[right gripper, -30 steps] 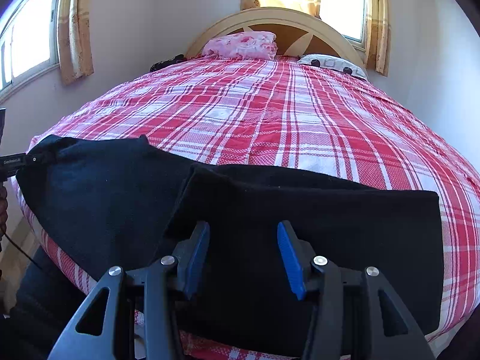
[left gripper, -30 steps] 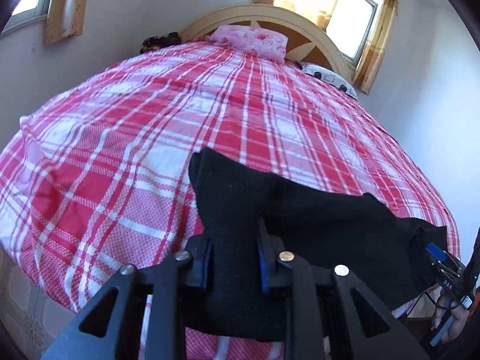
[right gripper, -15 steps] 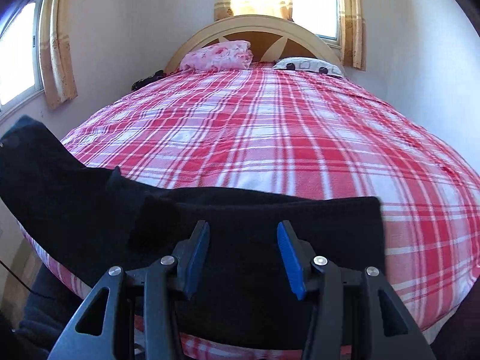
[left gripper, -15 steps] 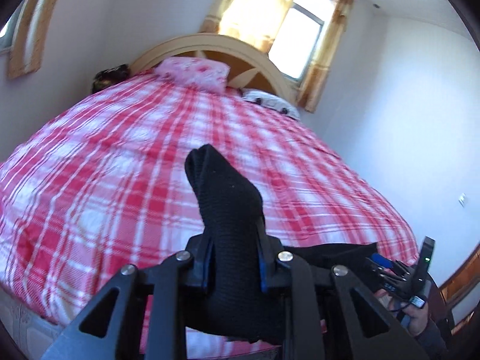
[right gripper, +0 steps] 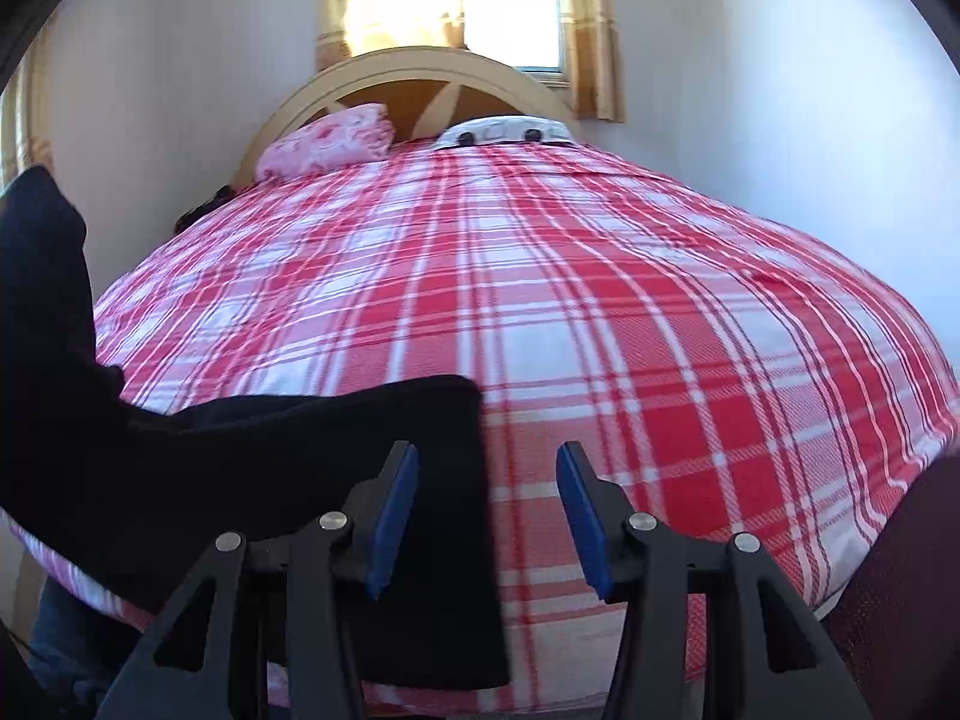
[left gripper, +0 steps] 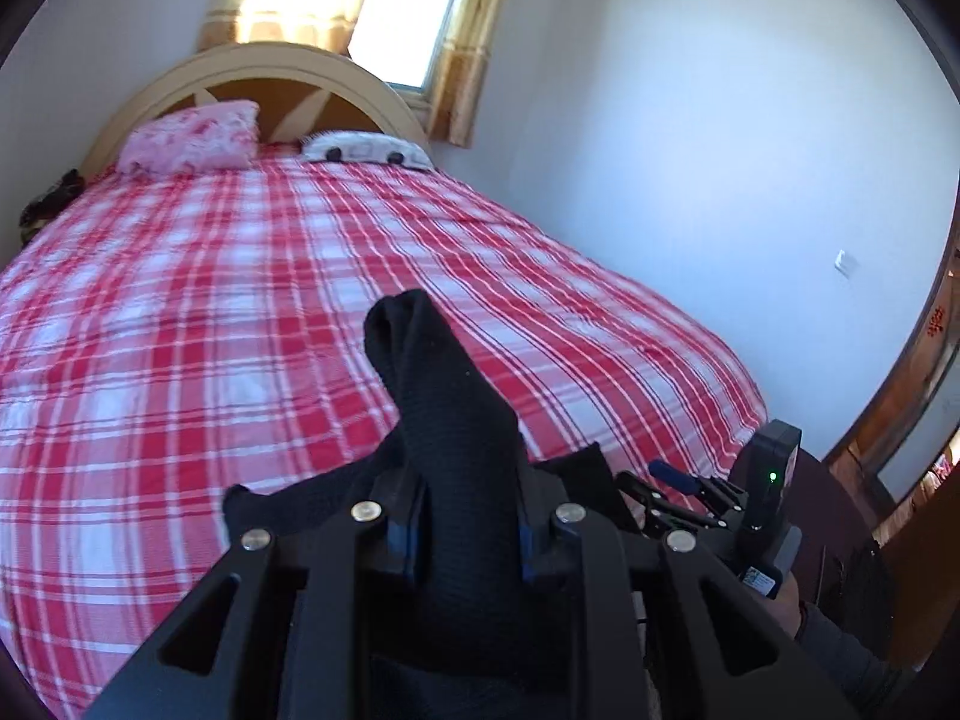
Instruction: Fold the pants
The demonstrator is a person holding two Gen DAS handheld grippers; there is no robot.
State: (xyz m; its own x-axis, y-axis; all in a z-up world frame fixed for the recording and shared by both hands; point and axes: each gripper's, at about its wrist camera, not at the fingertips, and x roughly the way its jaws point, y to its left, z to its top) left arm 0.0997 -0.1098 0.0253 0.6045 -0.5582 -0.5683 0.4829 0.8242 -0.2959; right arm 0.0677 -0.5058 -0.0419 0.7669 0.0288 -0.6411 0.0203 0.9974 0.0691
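Fold in progress on a bed covered by a red-and-white checked sheet (right gripper: 600, 312). At far left in the right wrist view, one end of the black pants (right gripper: 252, 480) rises off the mattress in a dark column; the rest lies flat along the near edge of the bed. The left gripper (left gripper: 465, 534) is clamped on this lifted end, a bunched roll of cloth standing up between its pads. To its right, the right gripper (right gripper: 486, 510) hangs with its jaws apart and nothing pressed between them; the pants' right edge lies under its left finger, bare sheet under the gap. At the far end of the bed lie a pink pillow (right gripper: 327, 141) and a white pillow (right gripper: 501, 132). To fold well, the lifted end should probably travel rightward over the flat part, edges matched, with the free gripper pinning the crease so the lower layer does not drag.
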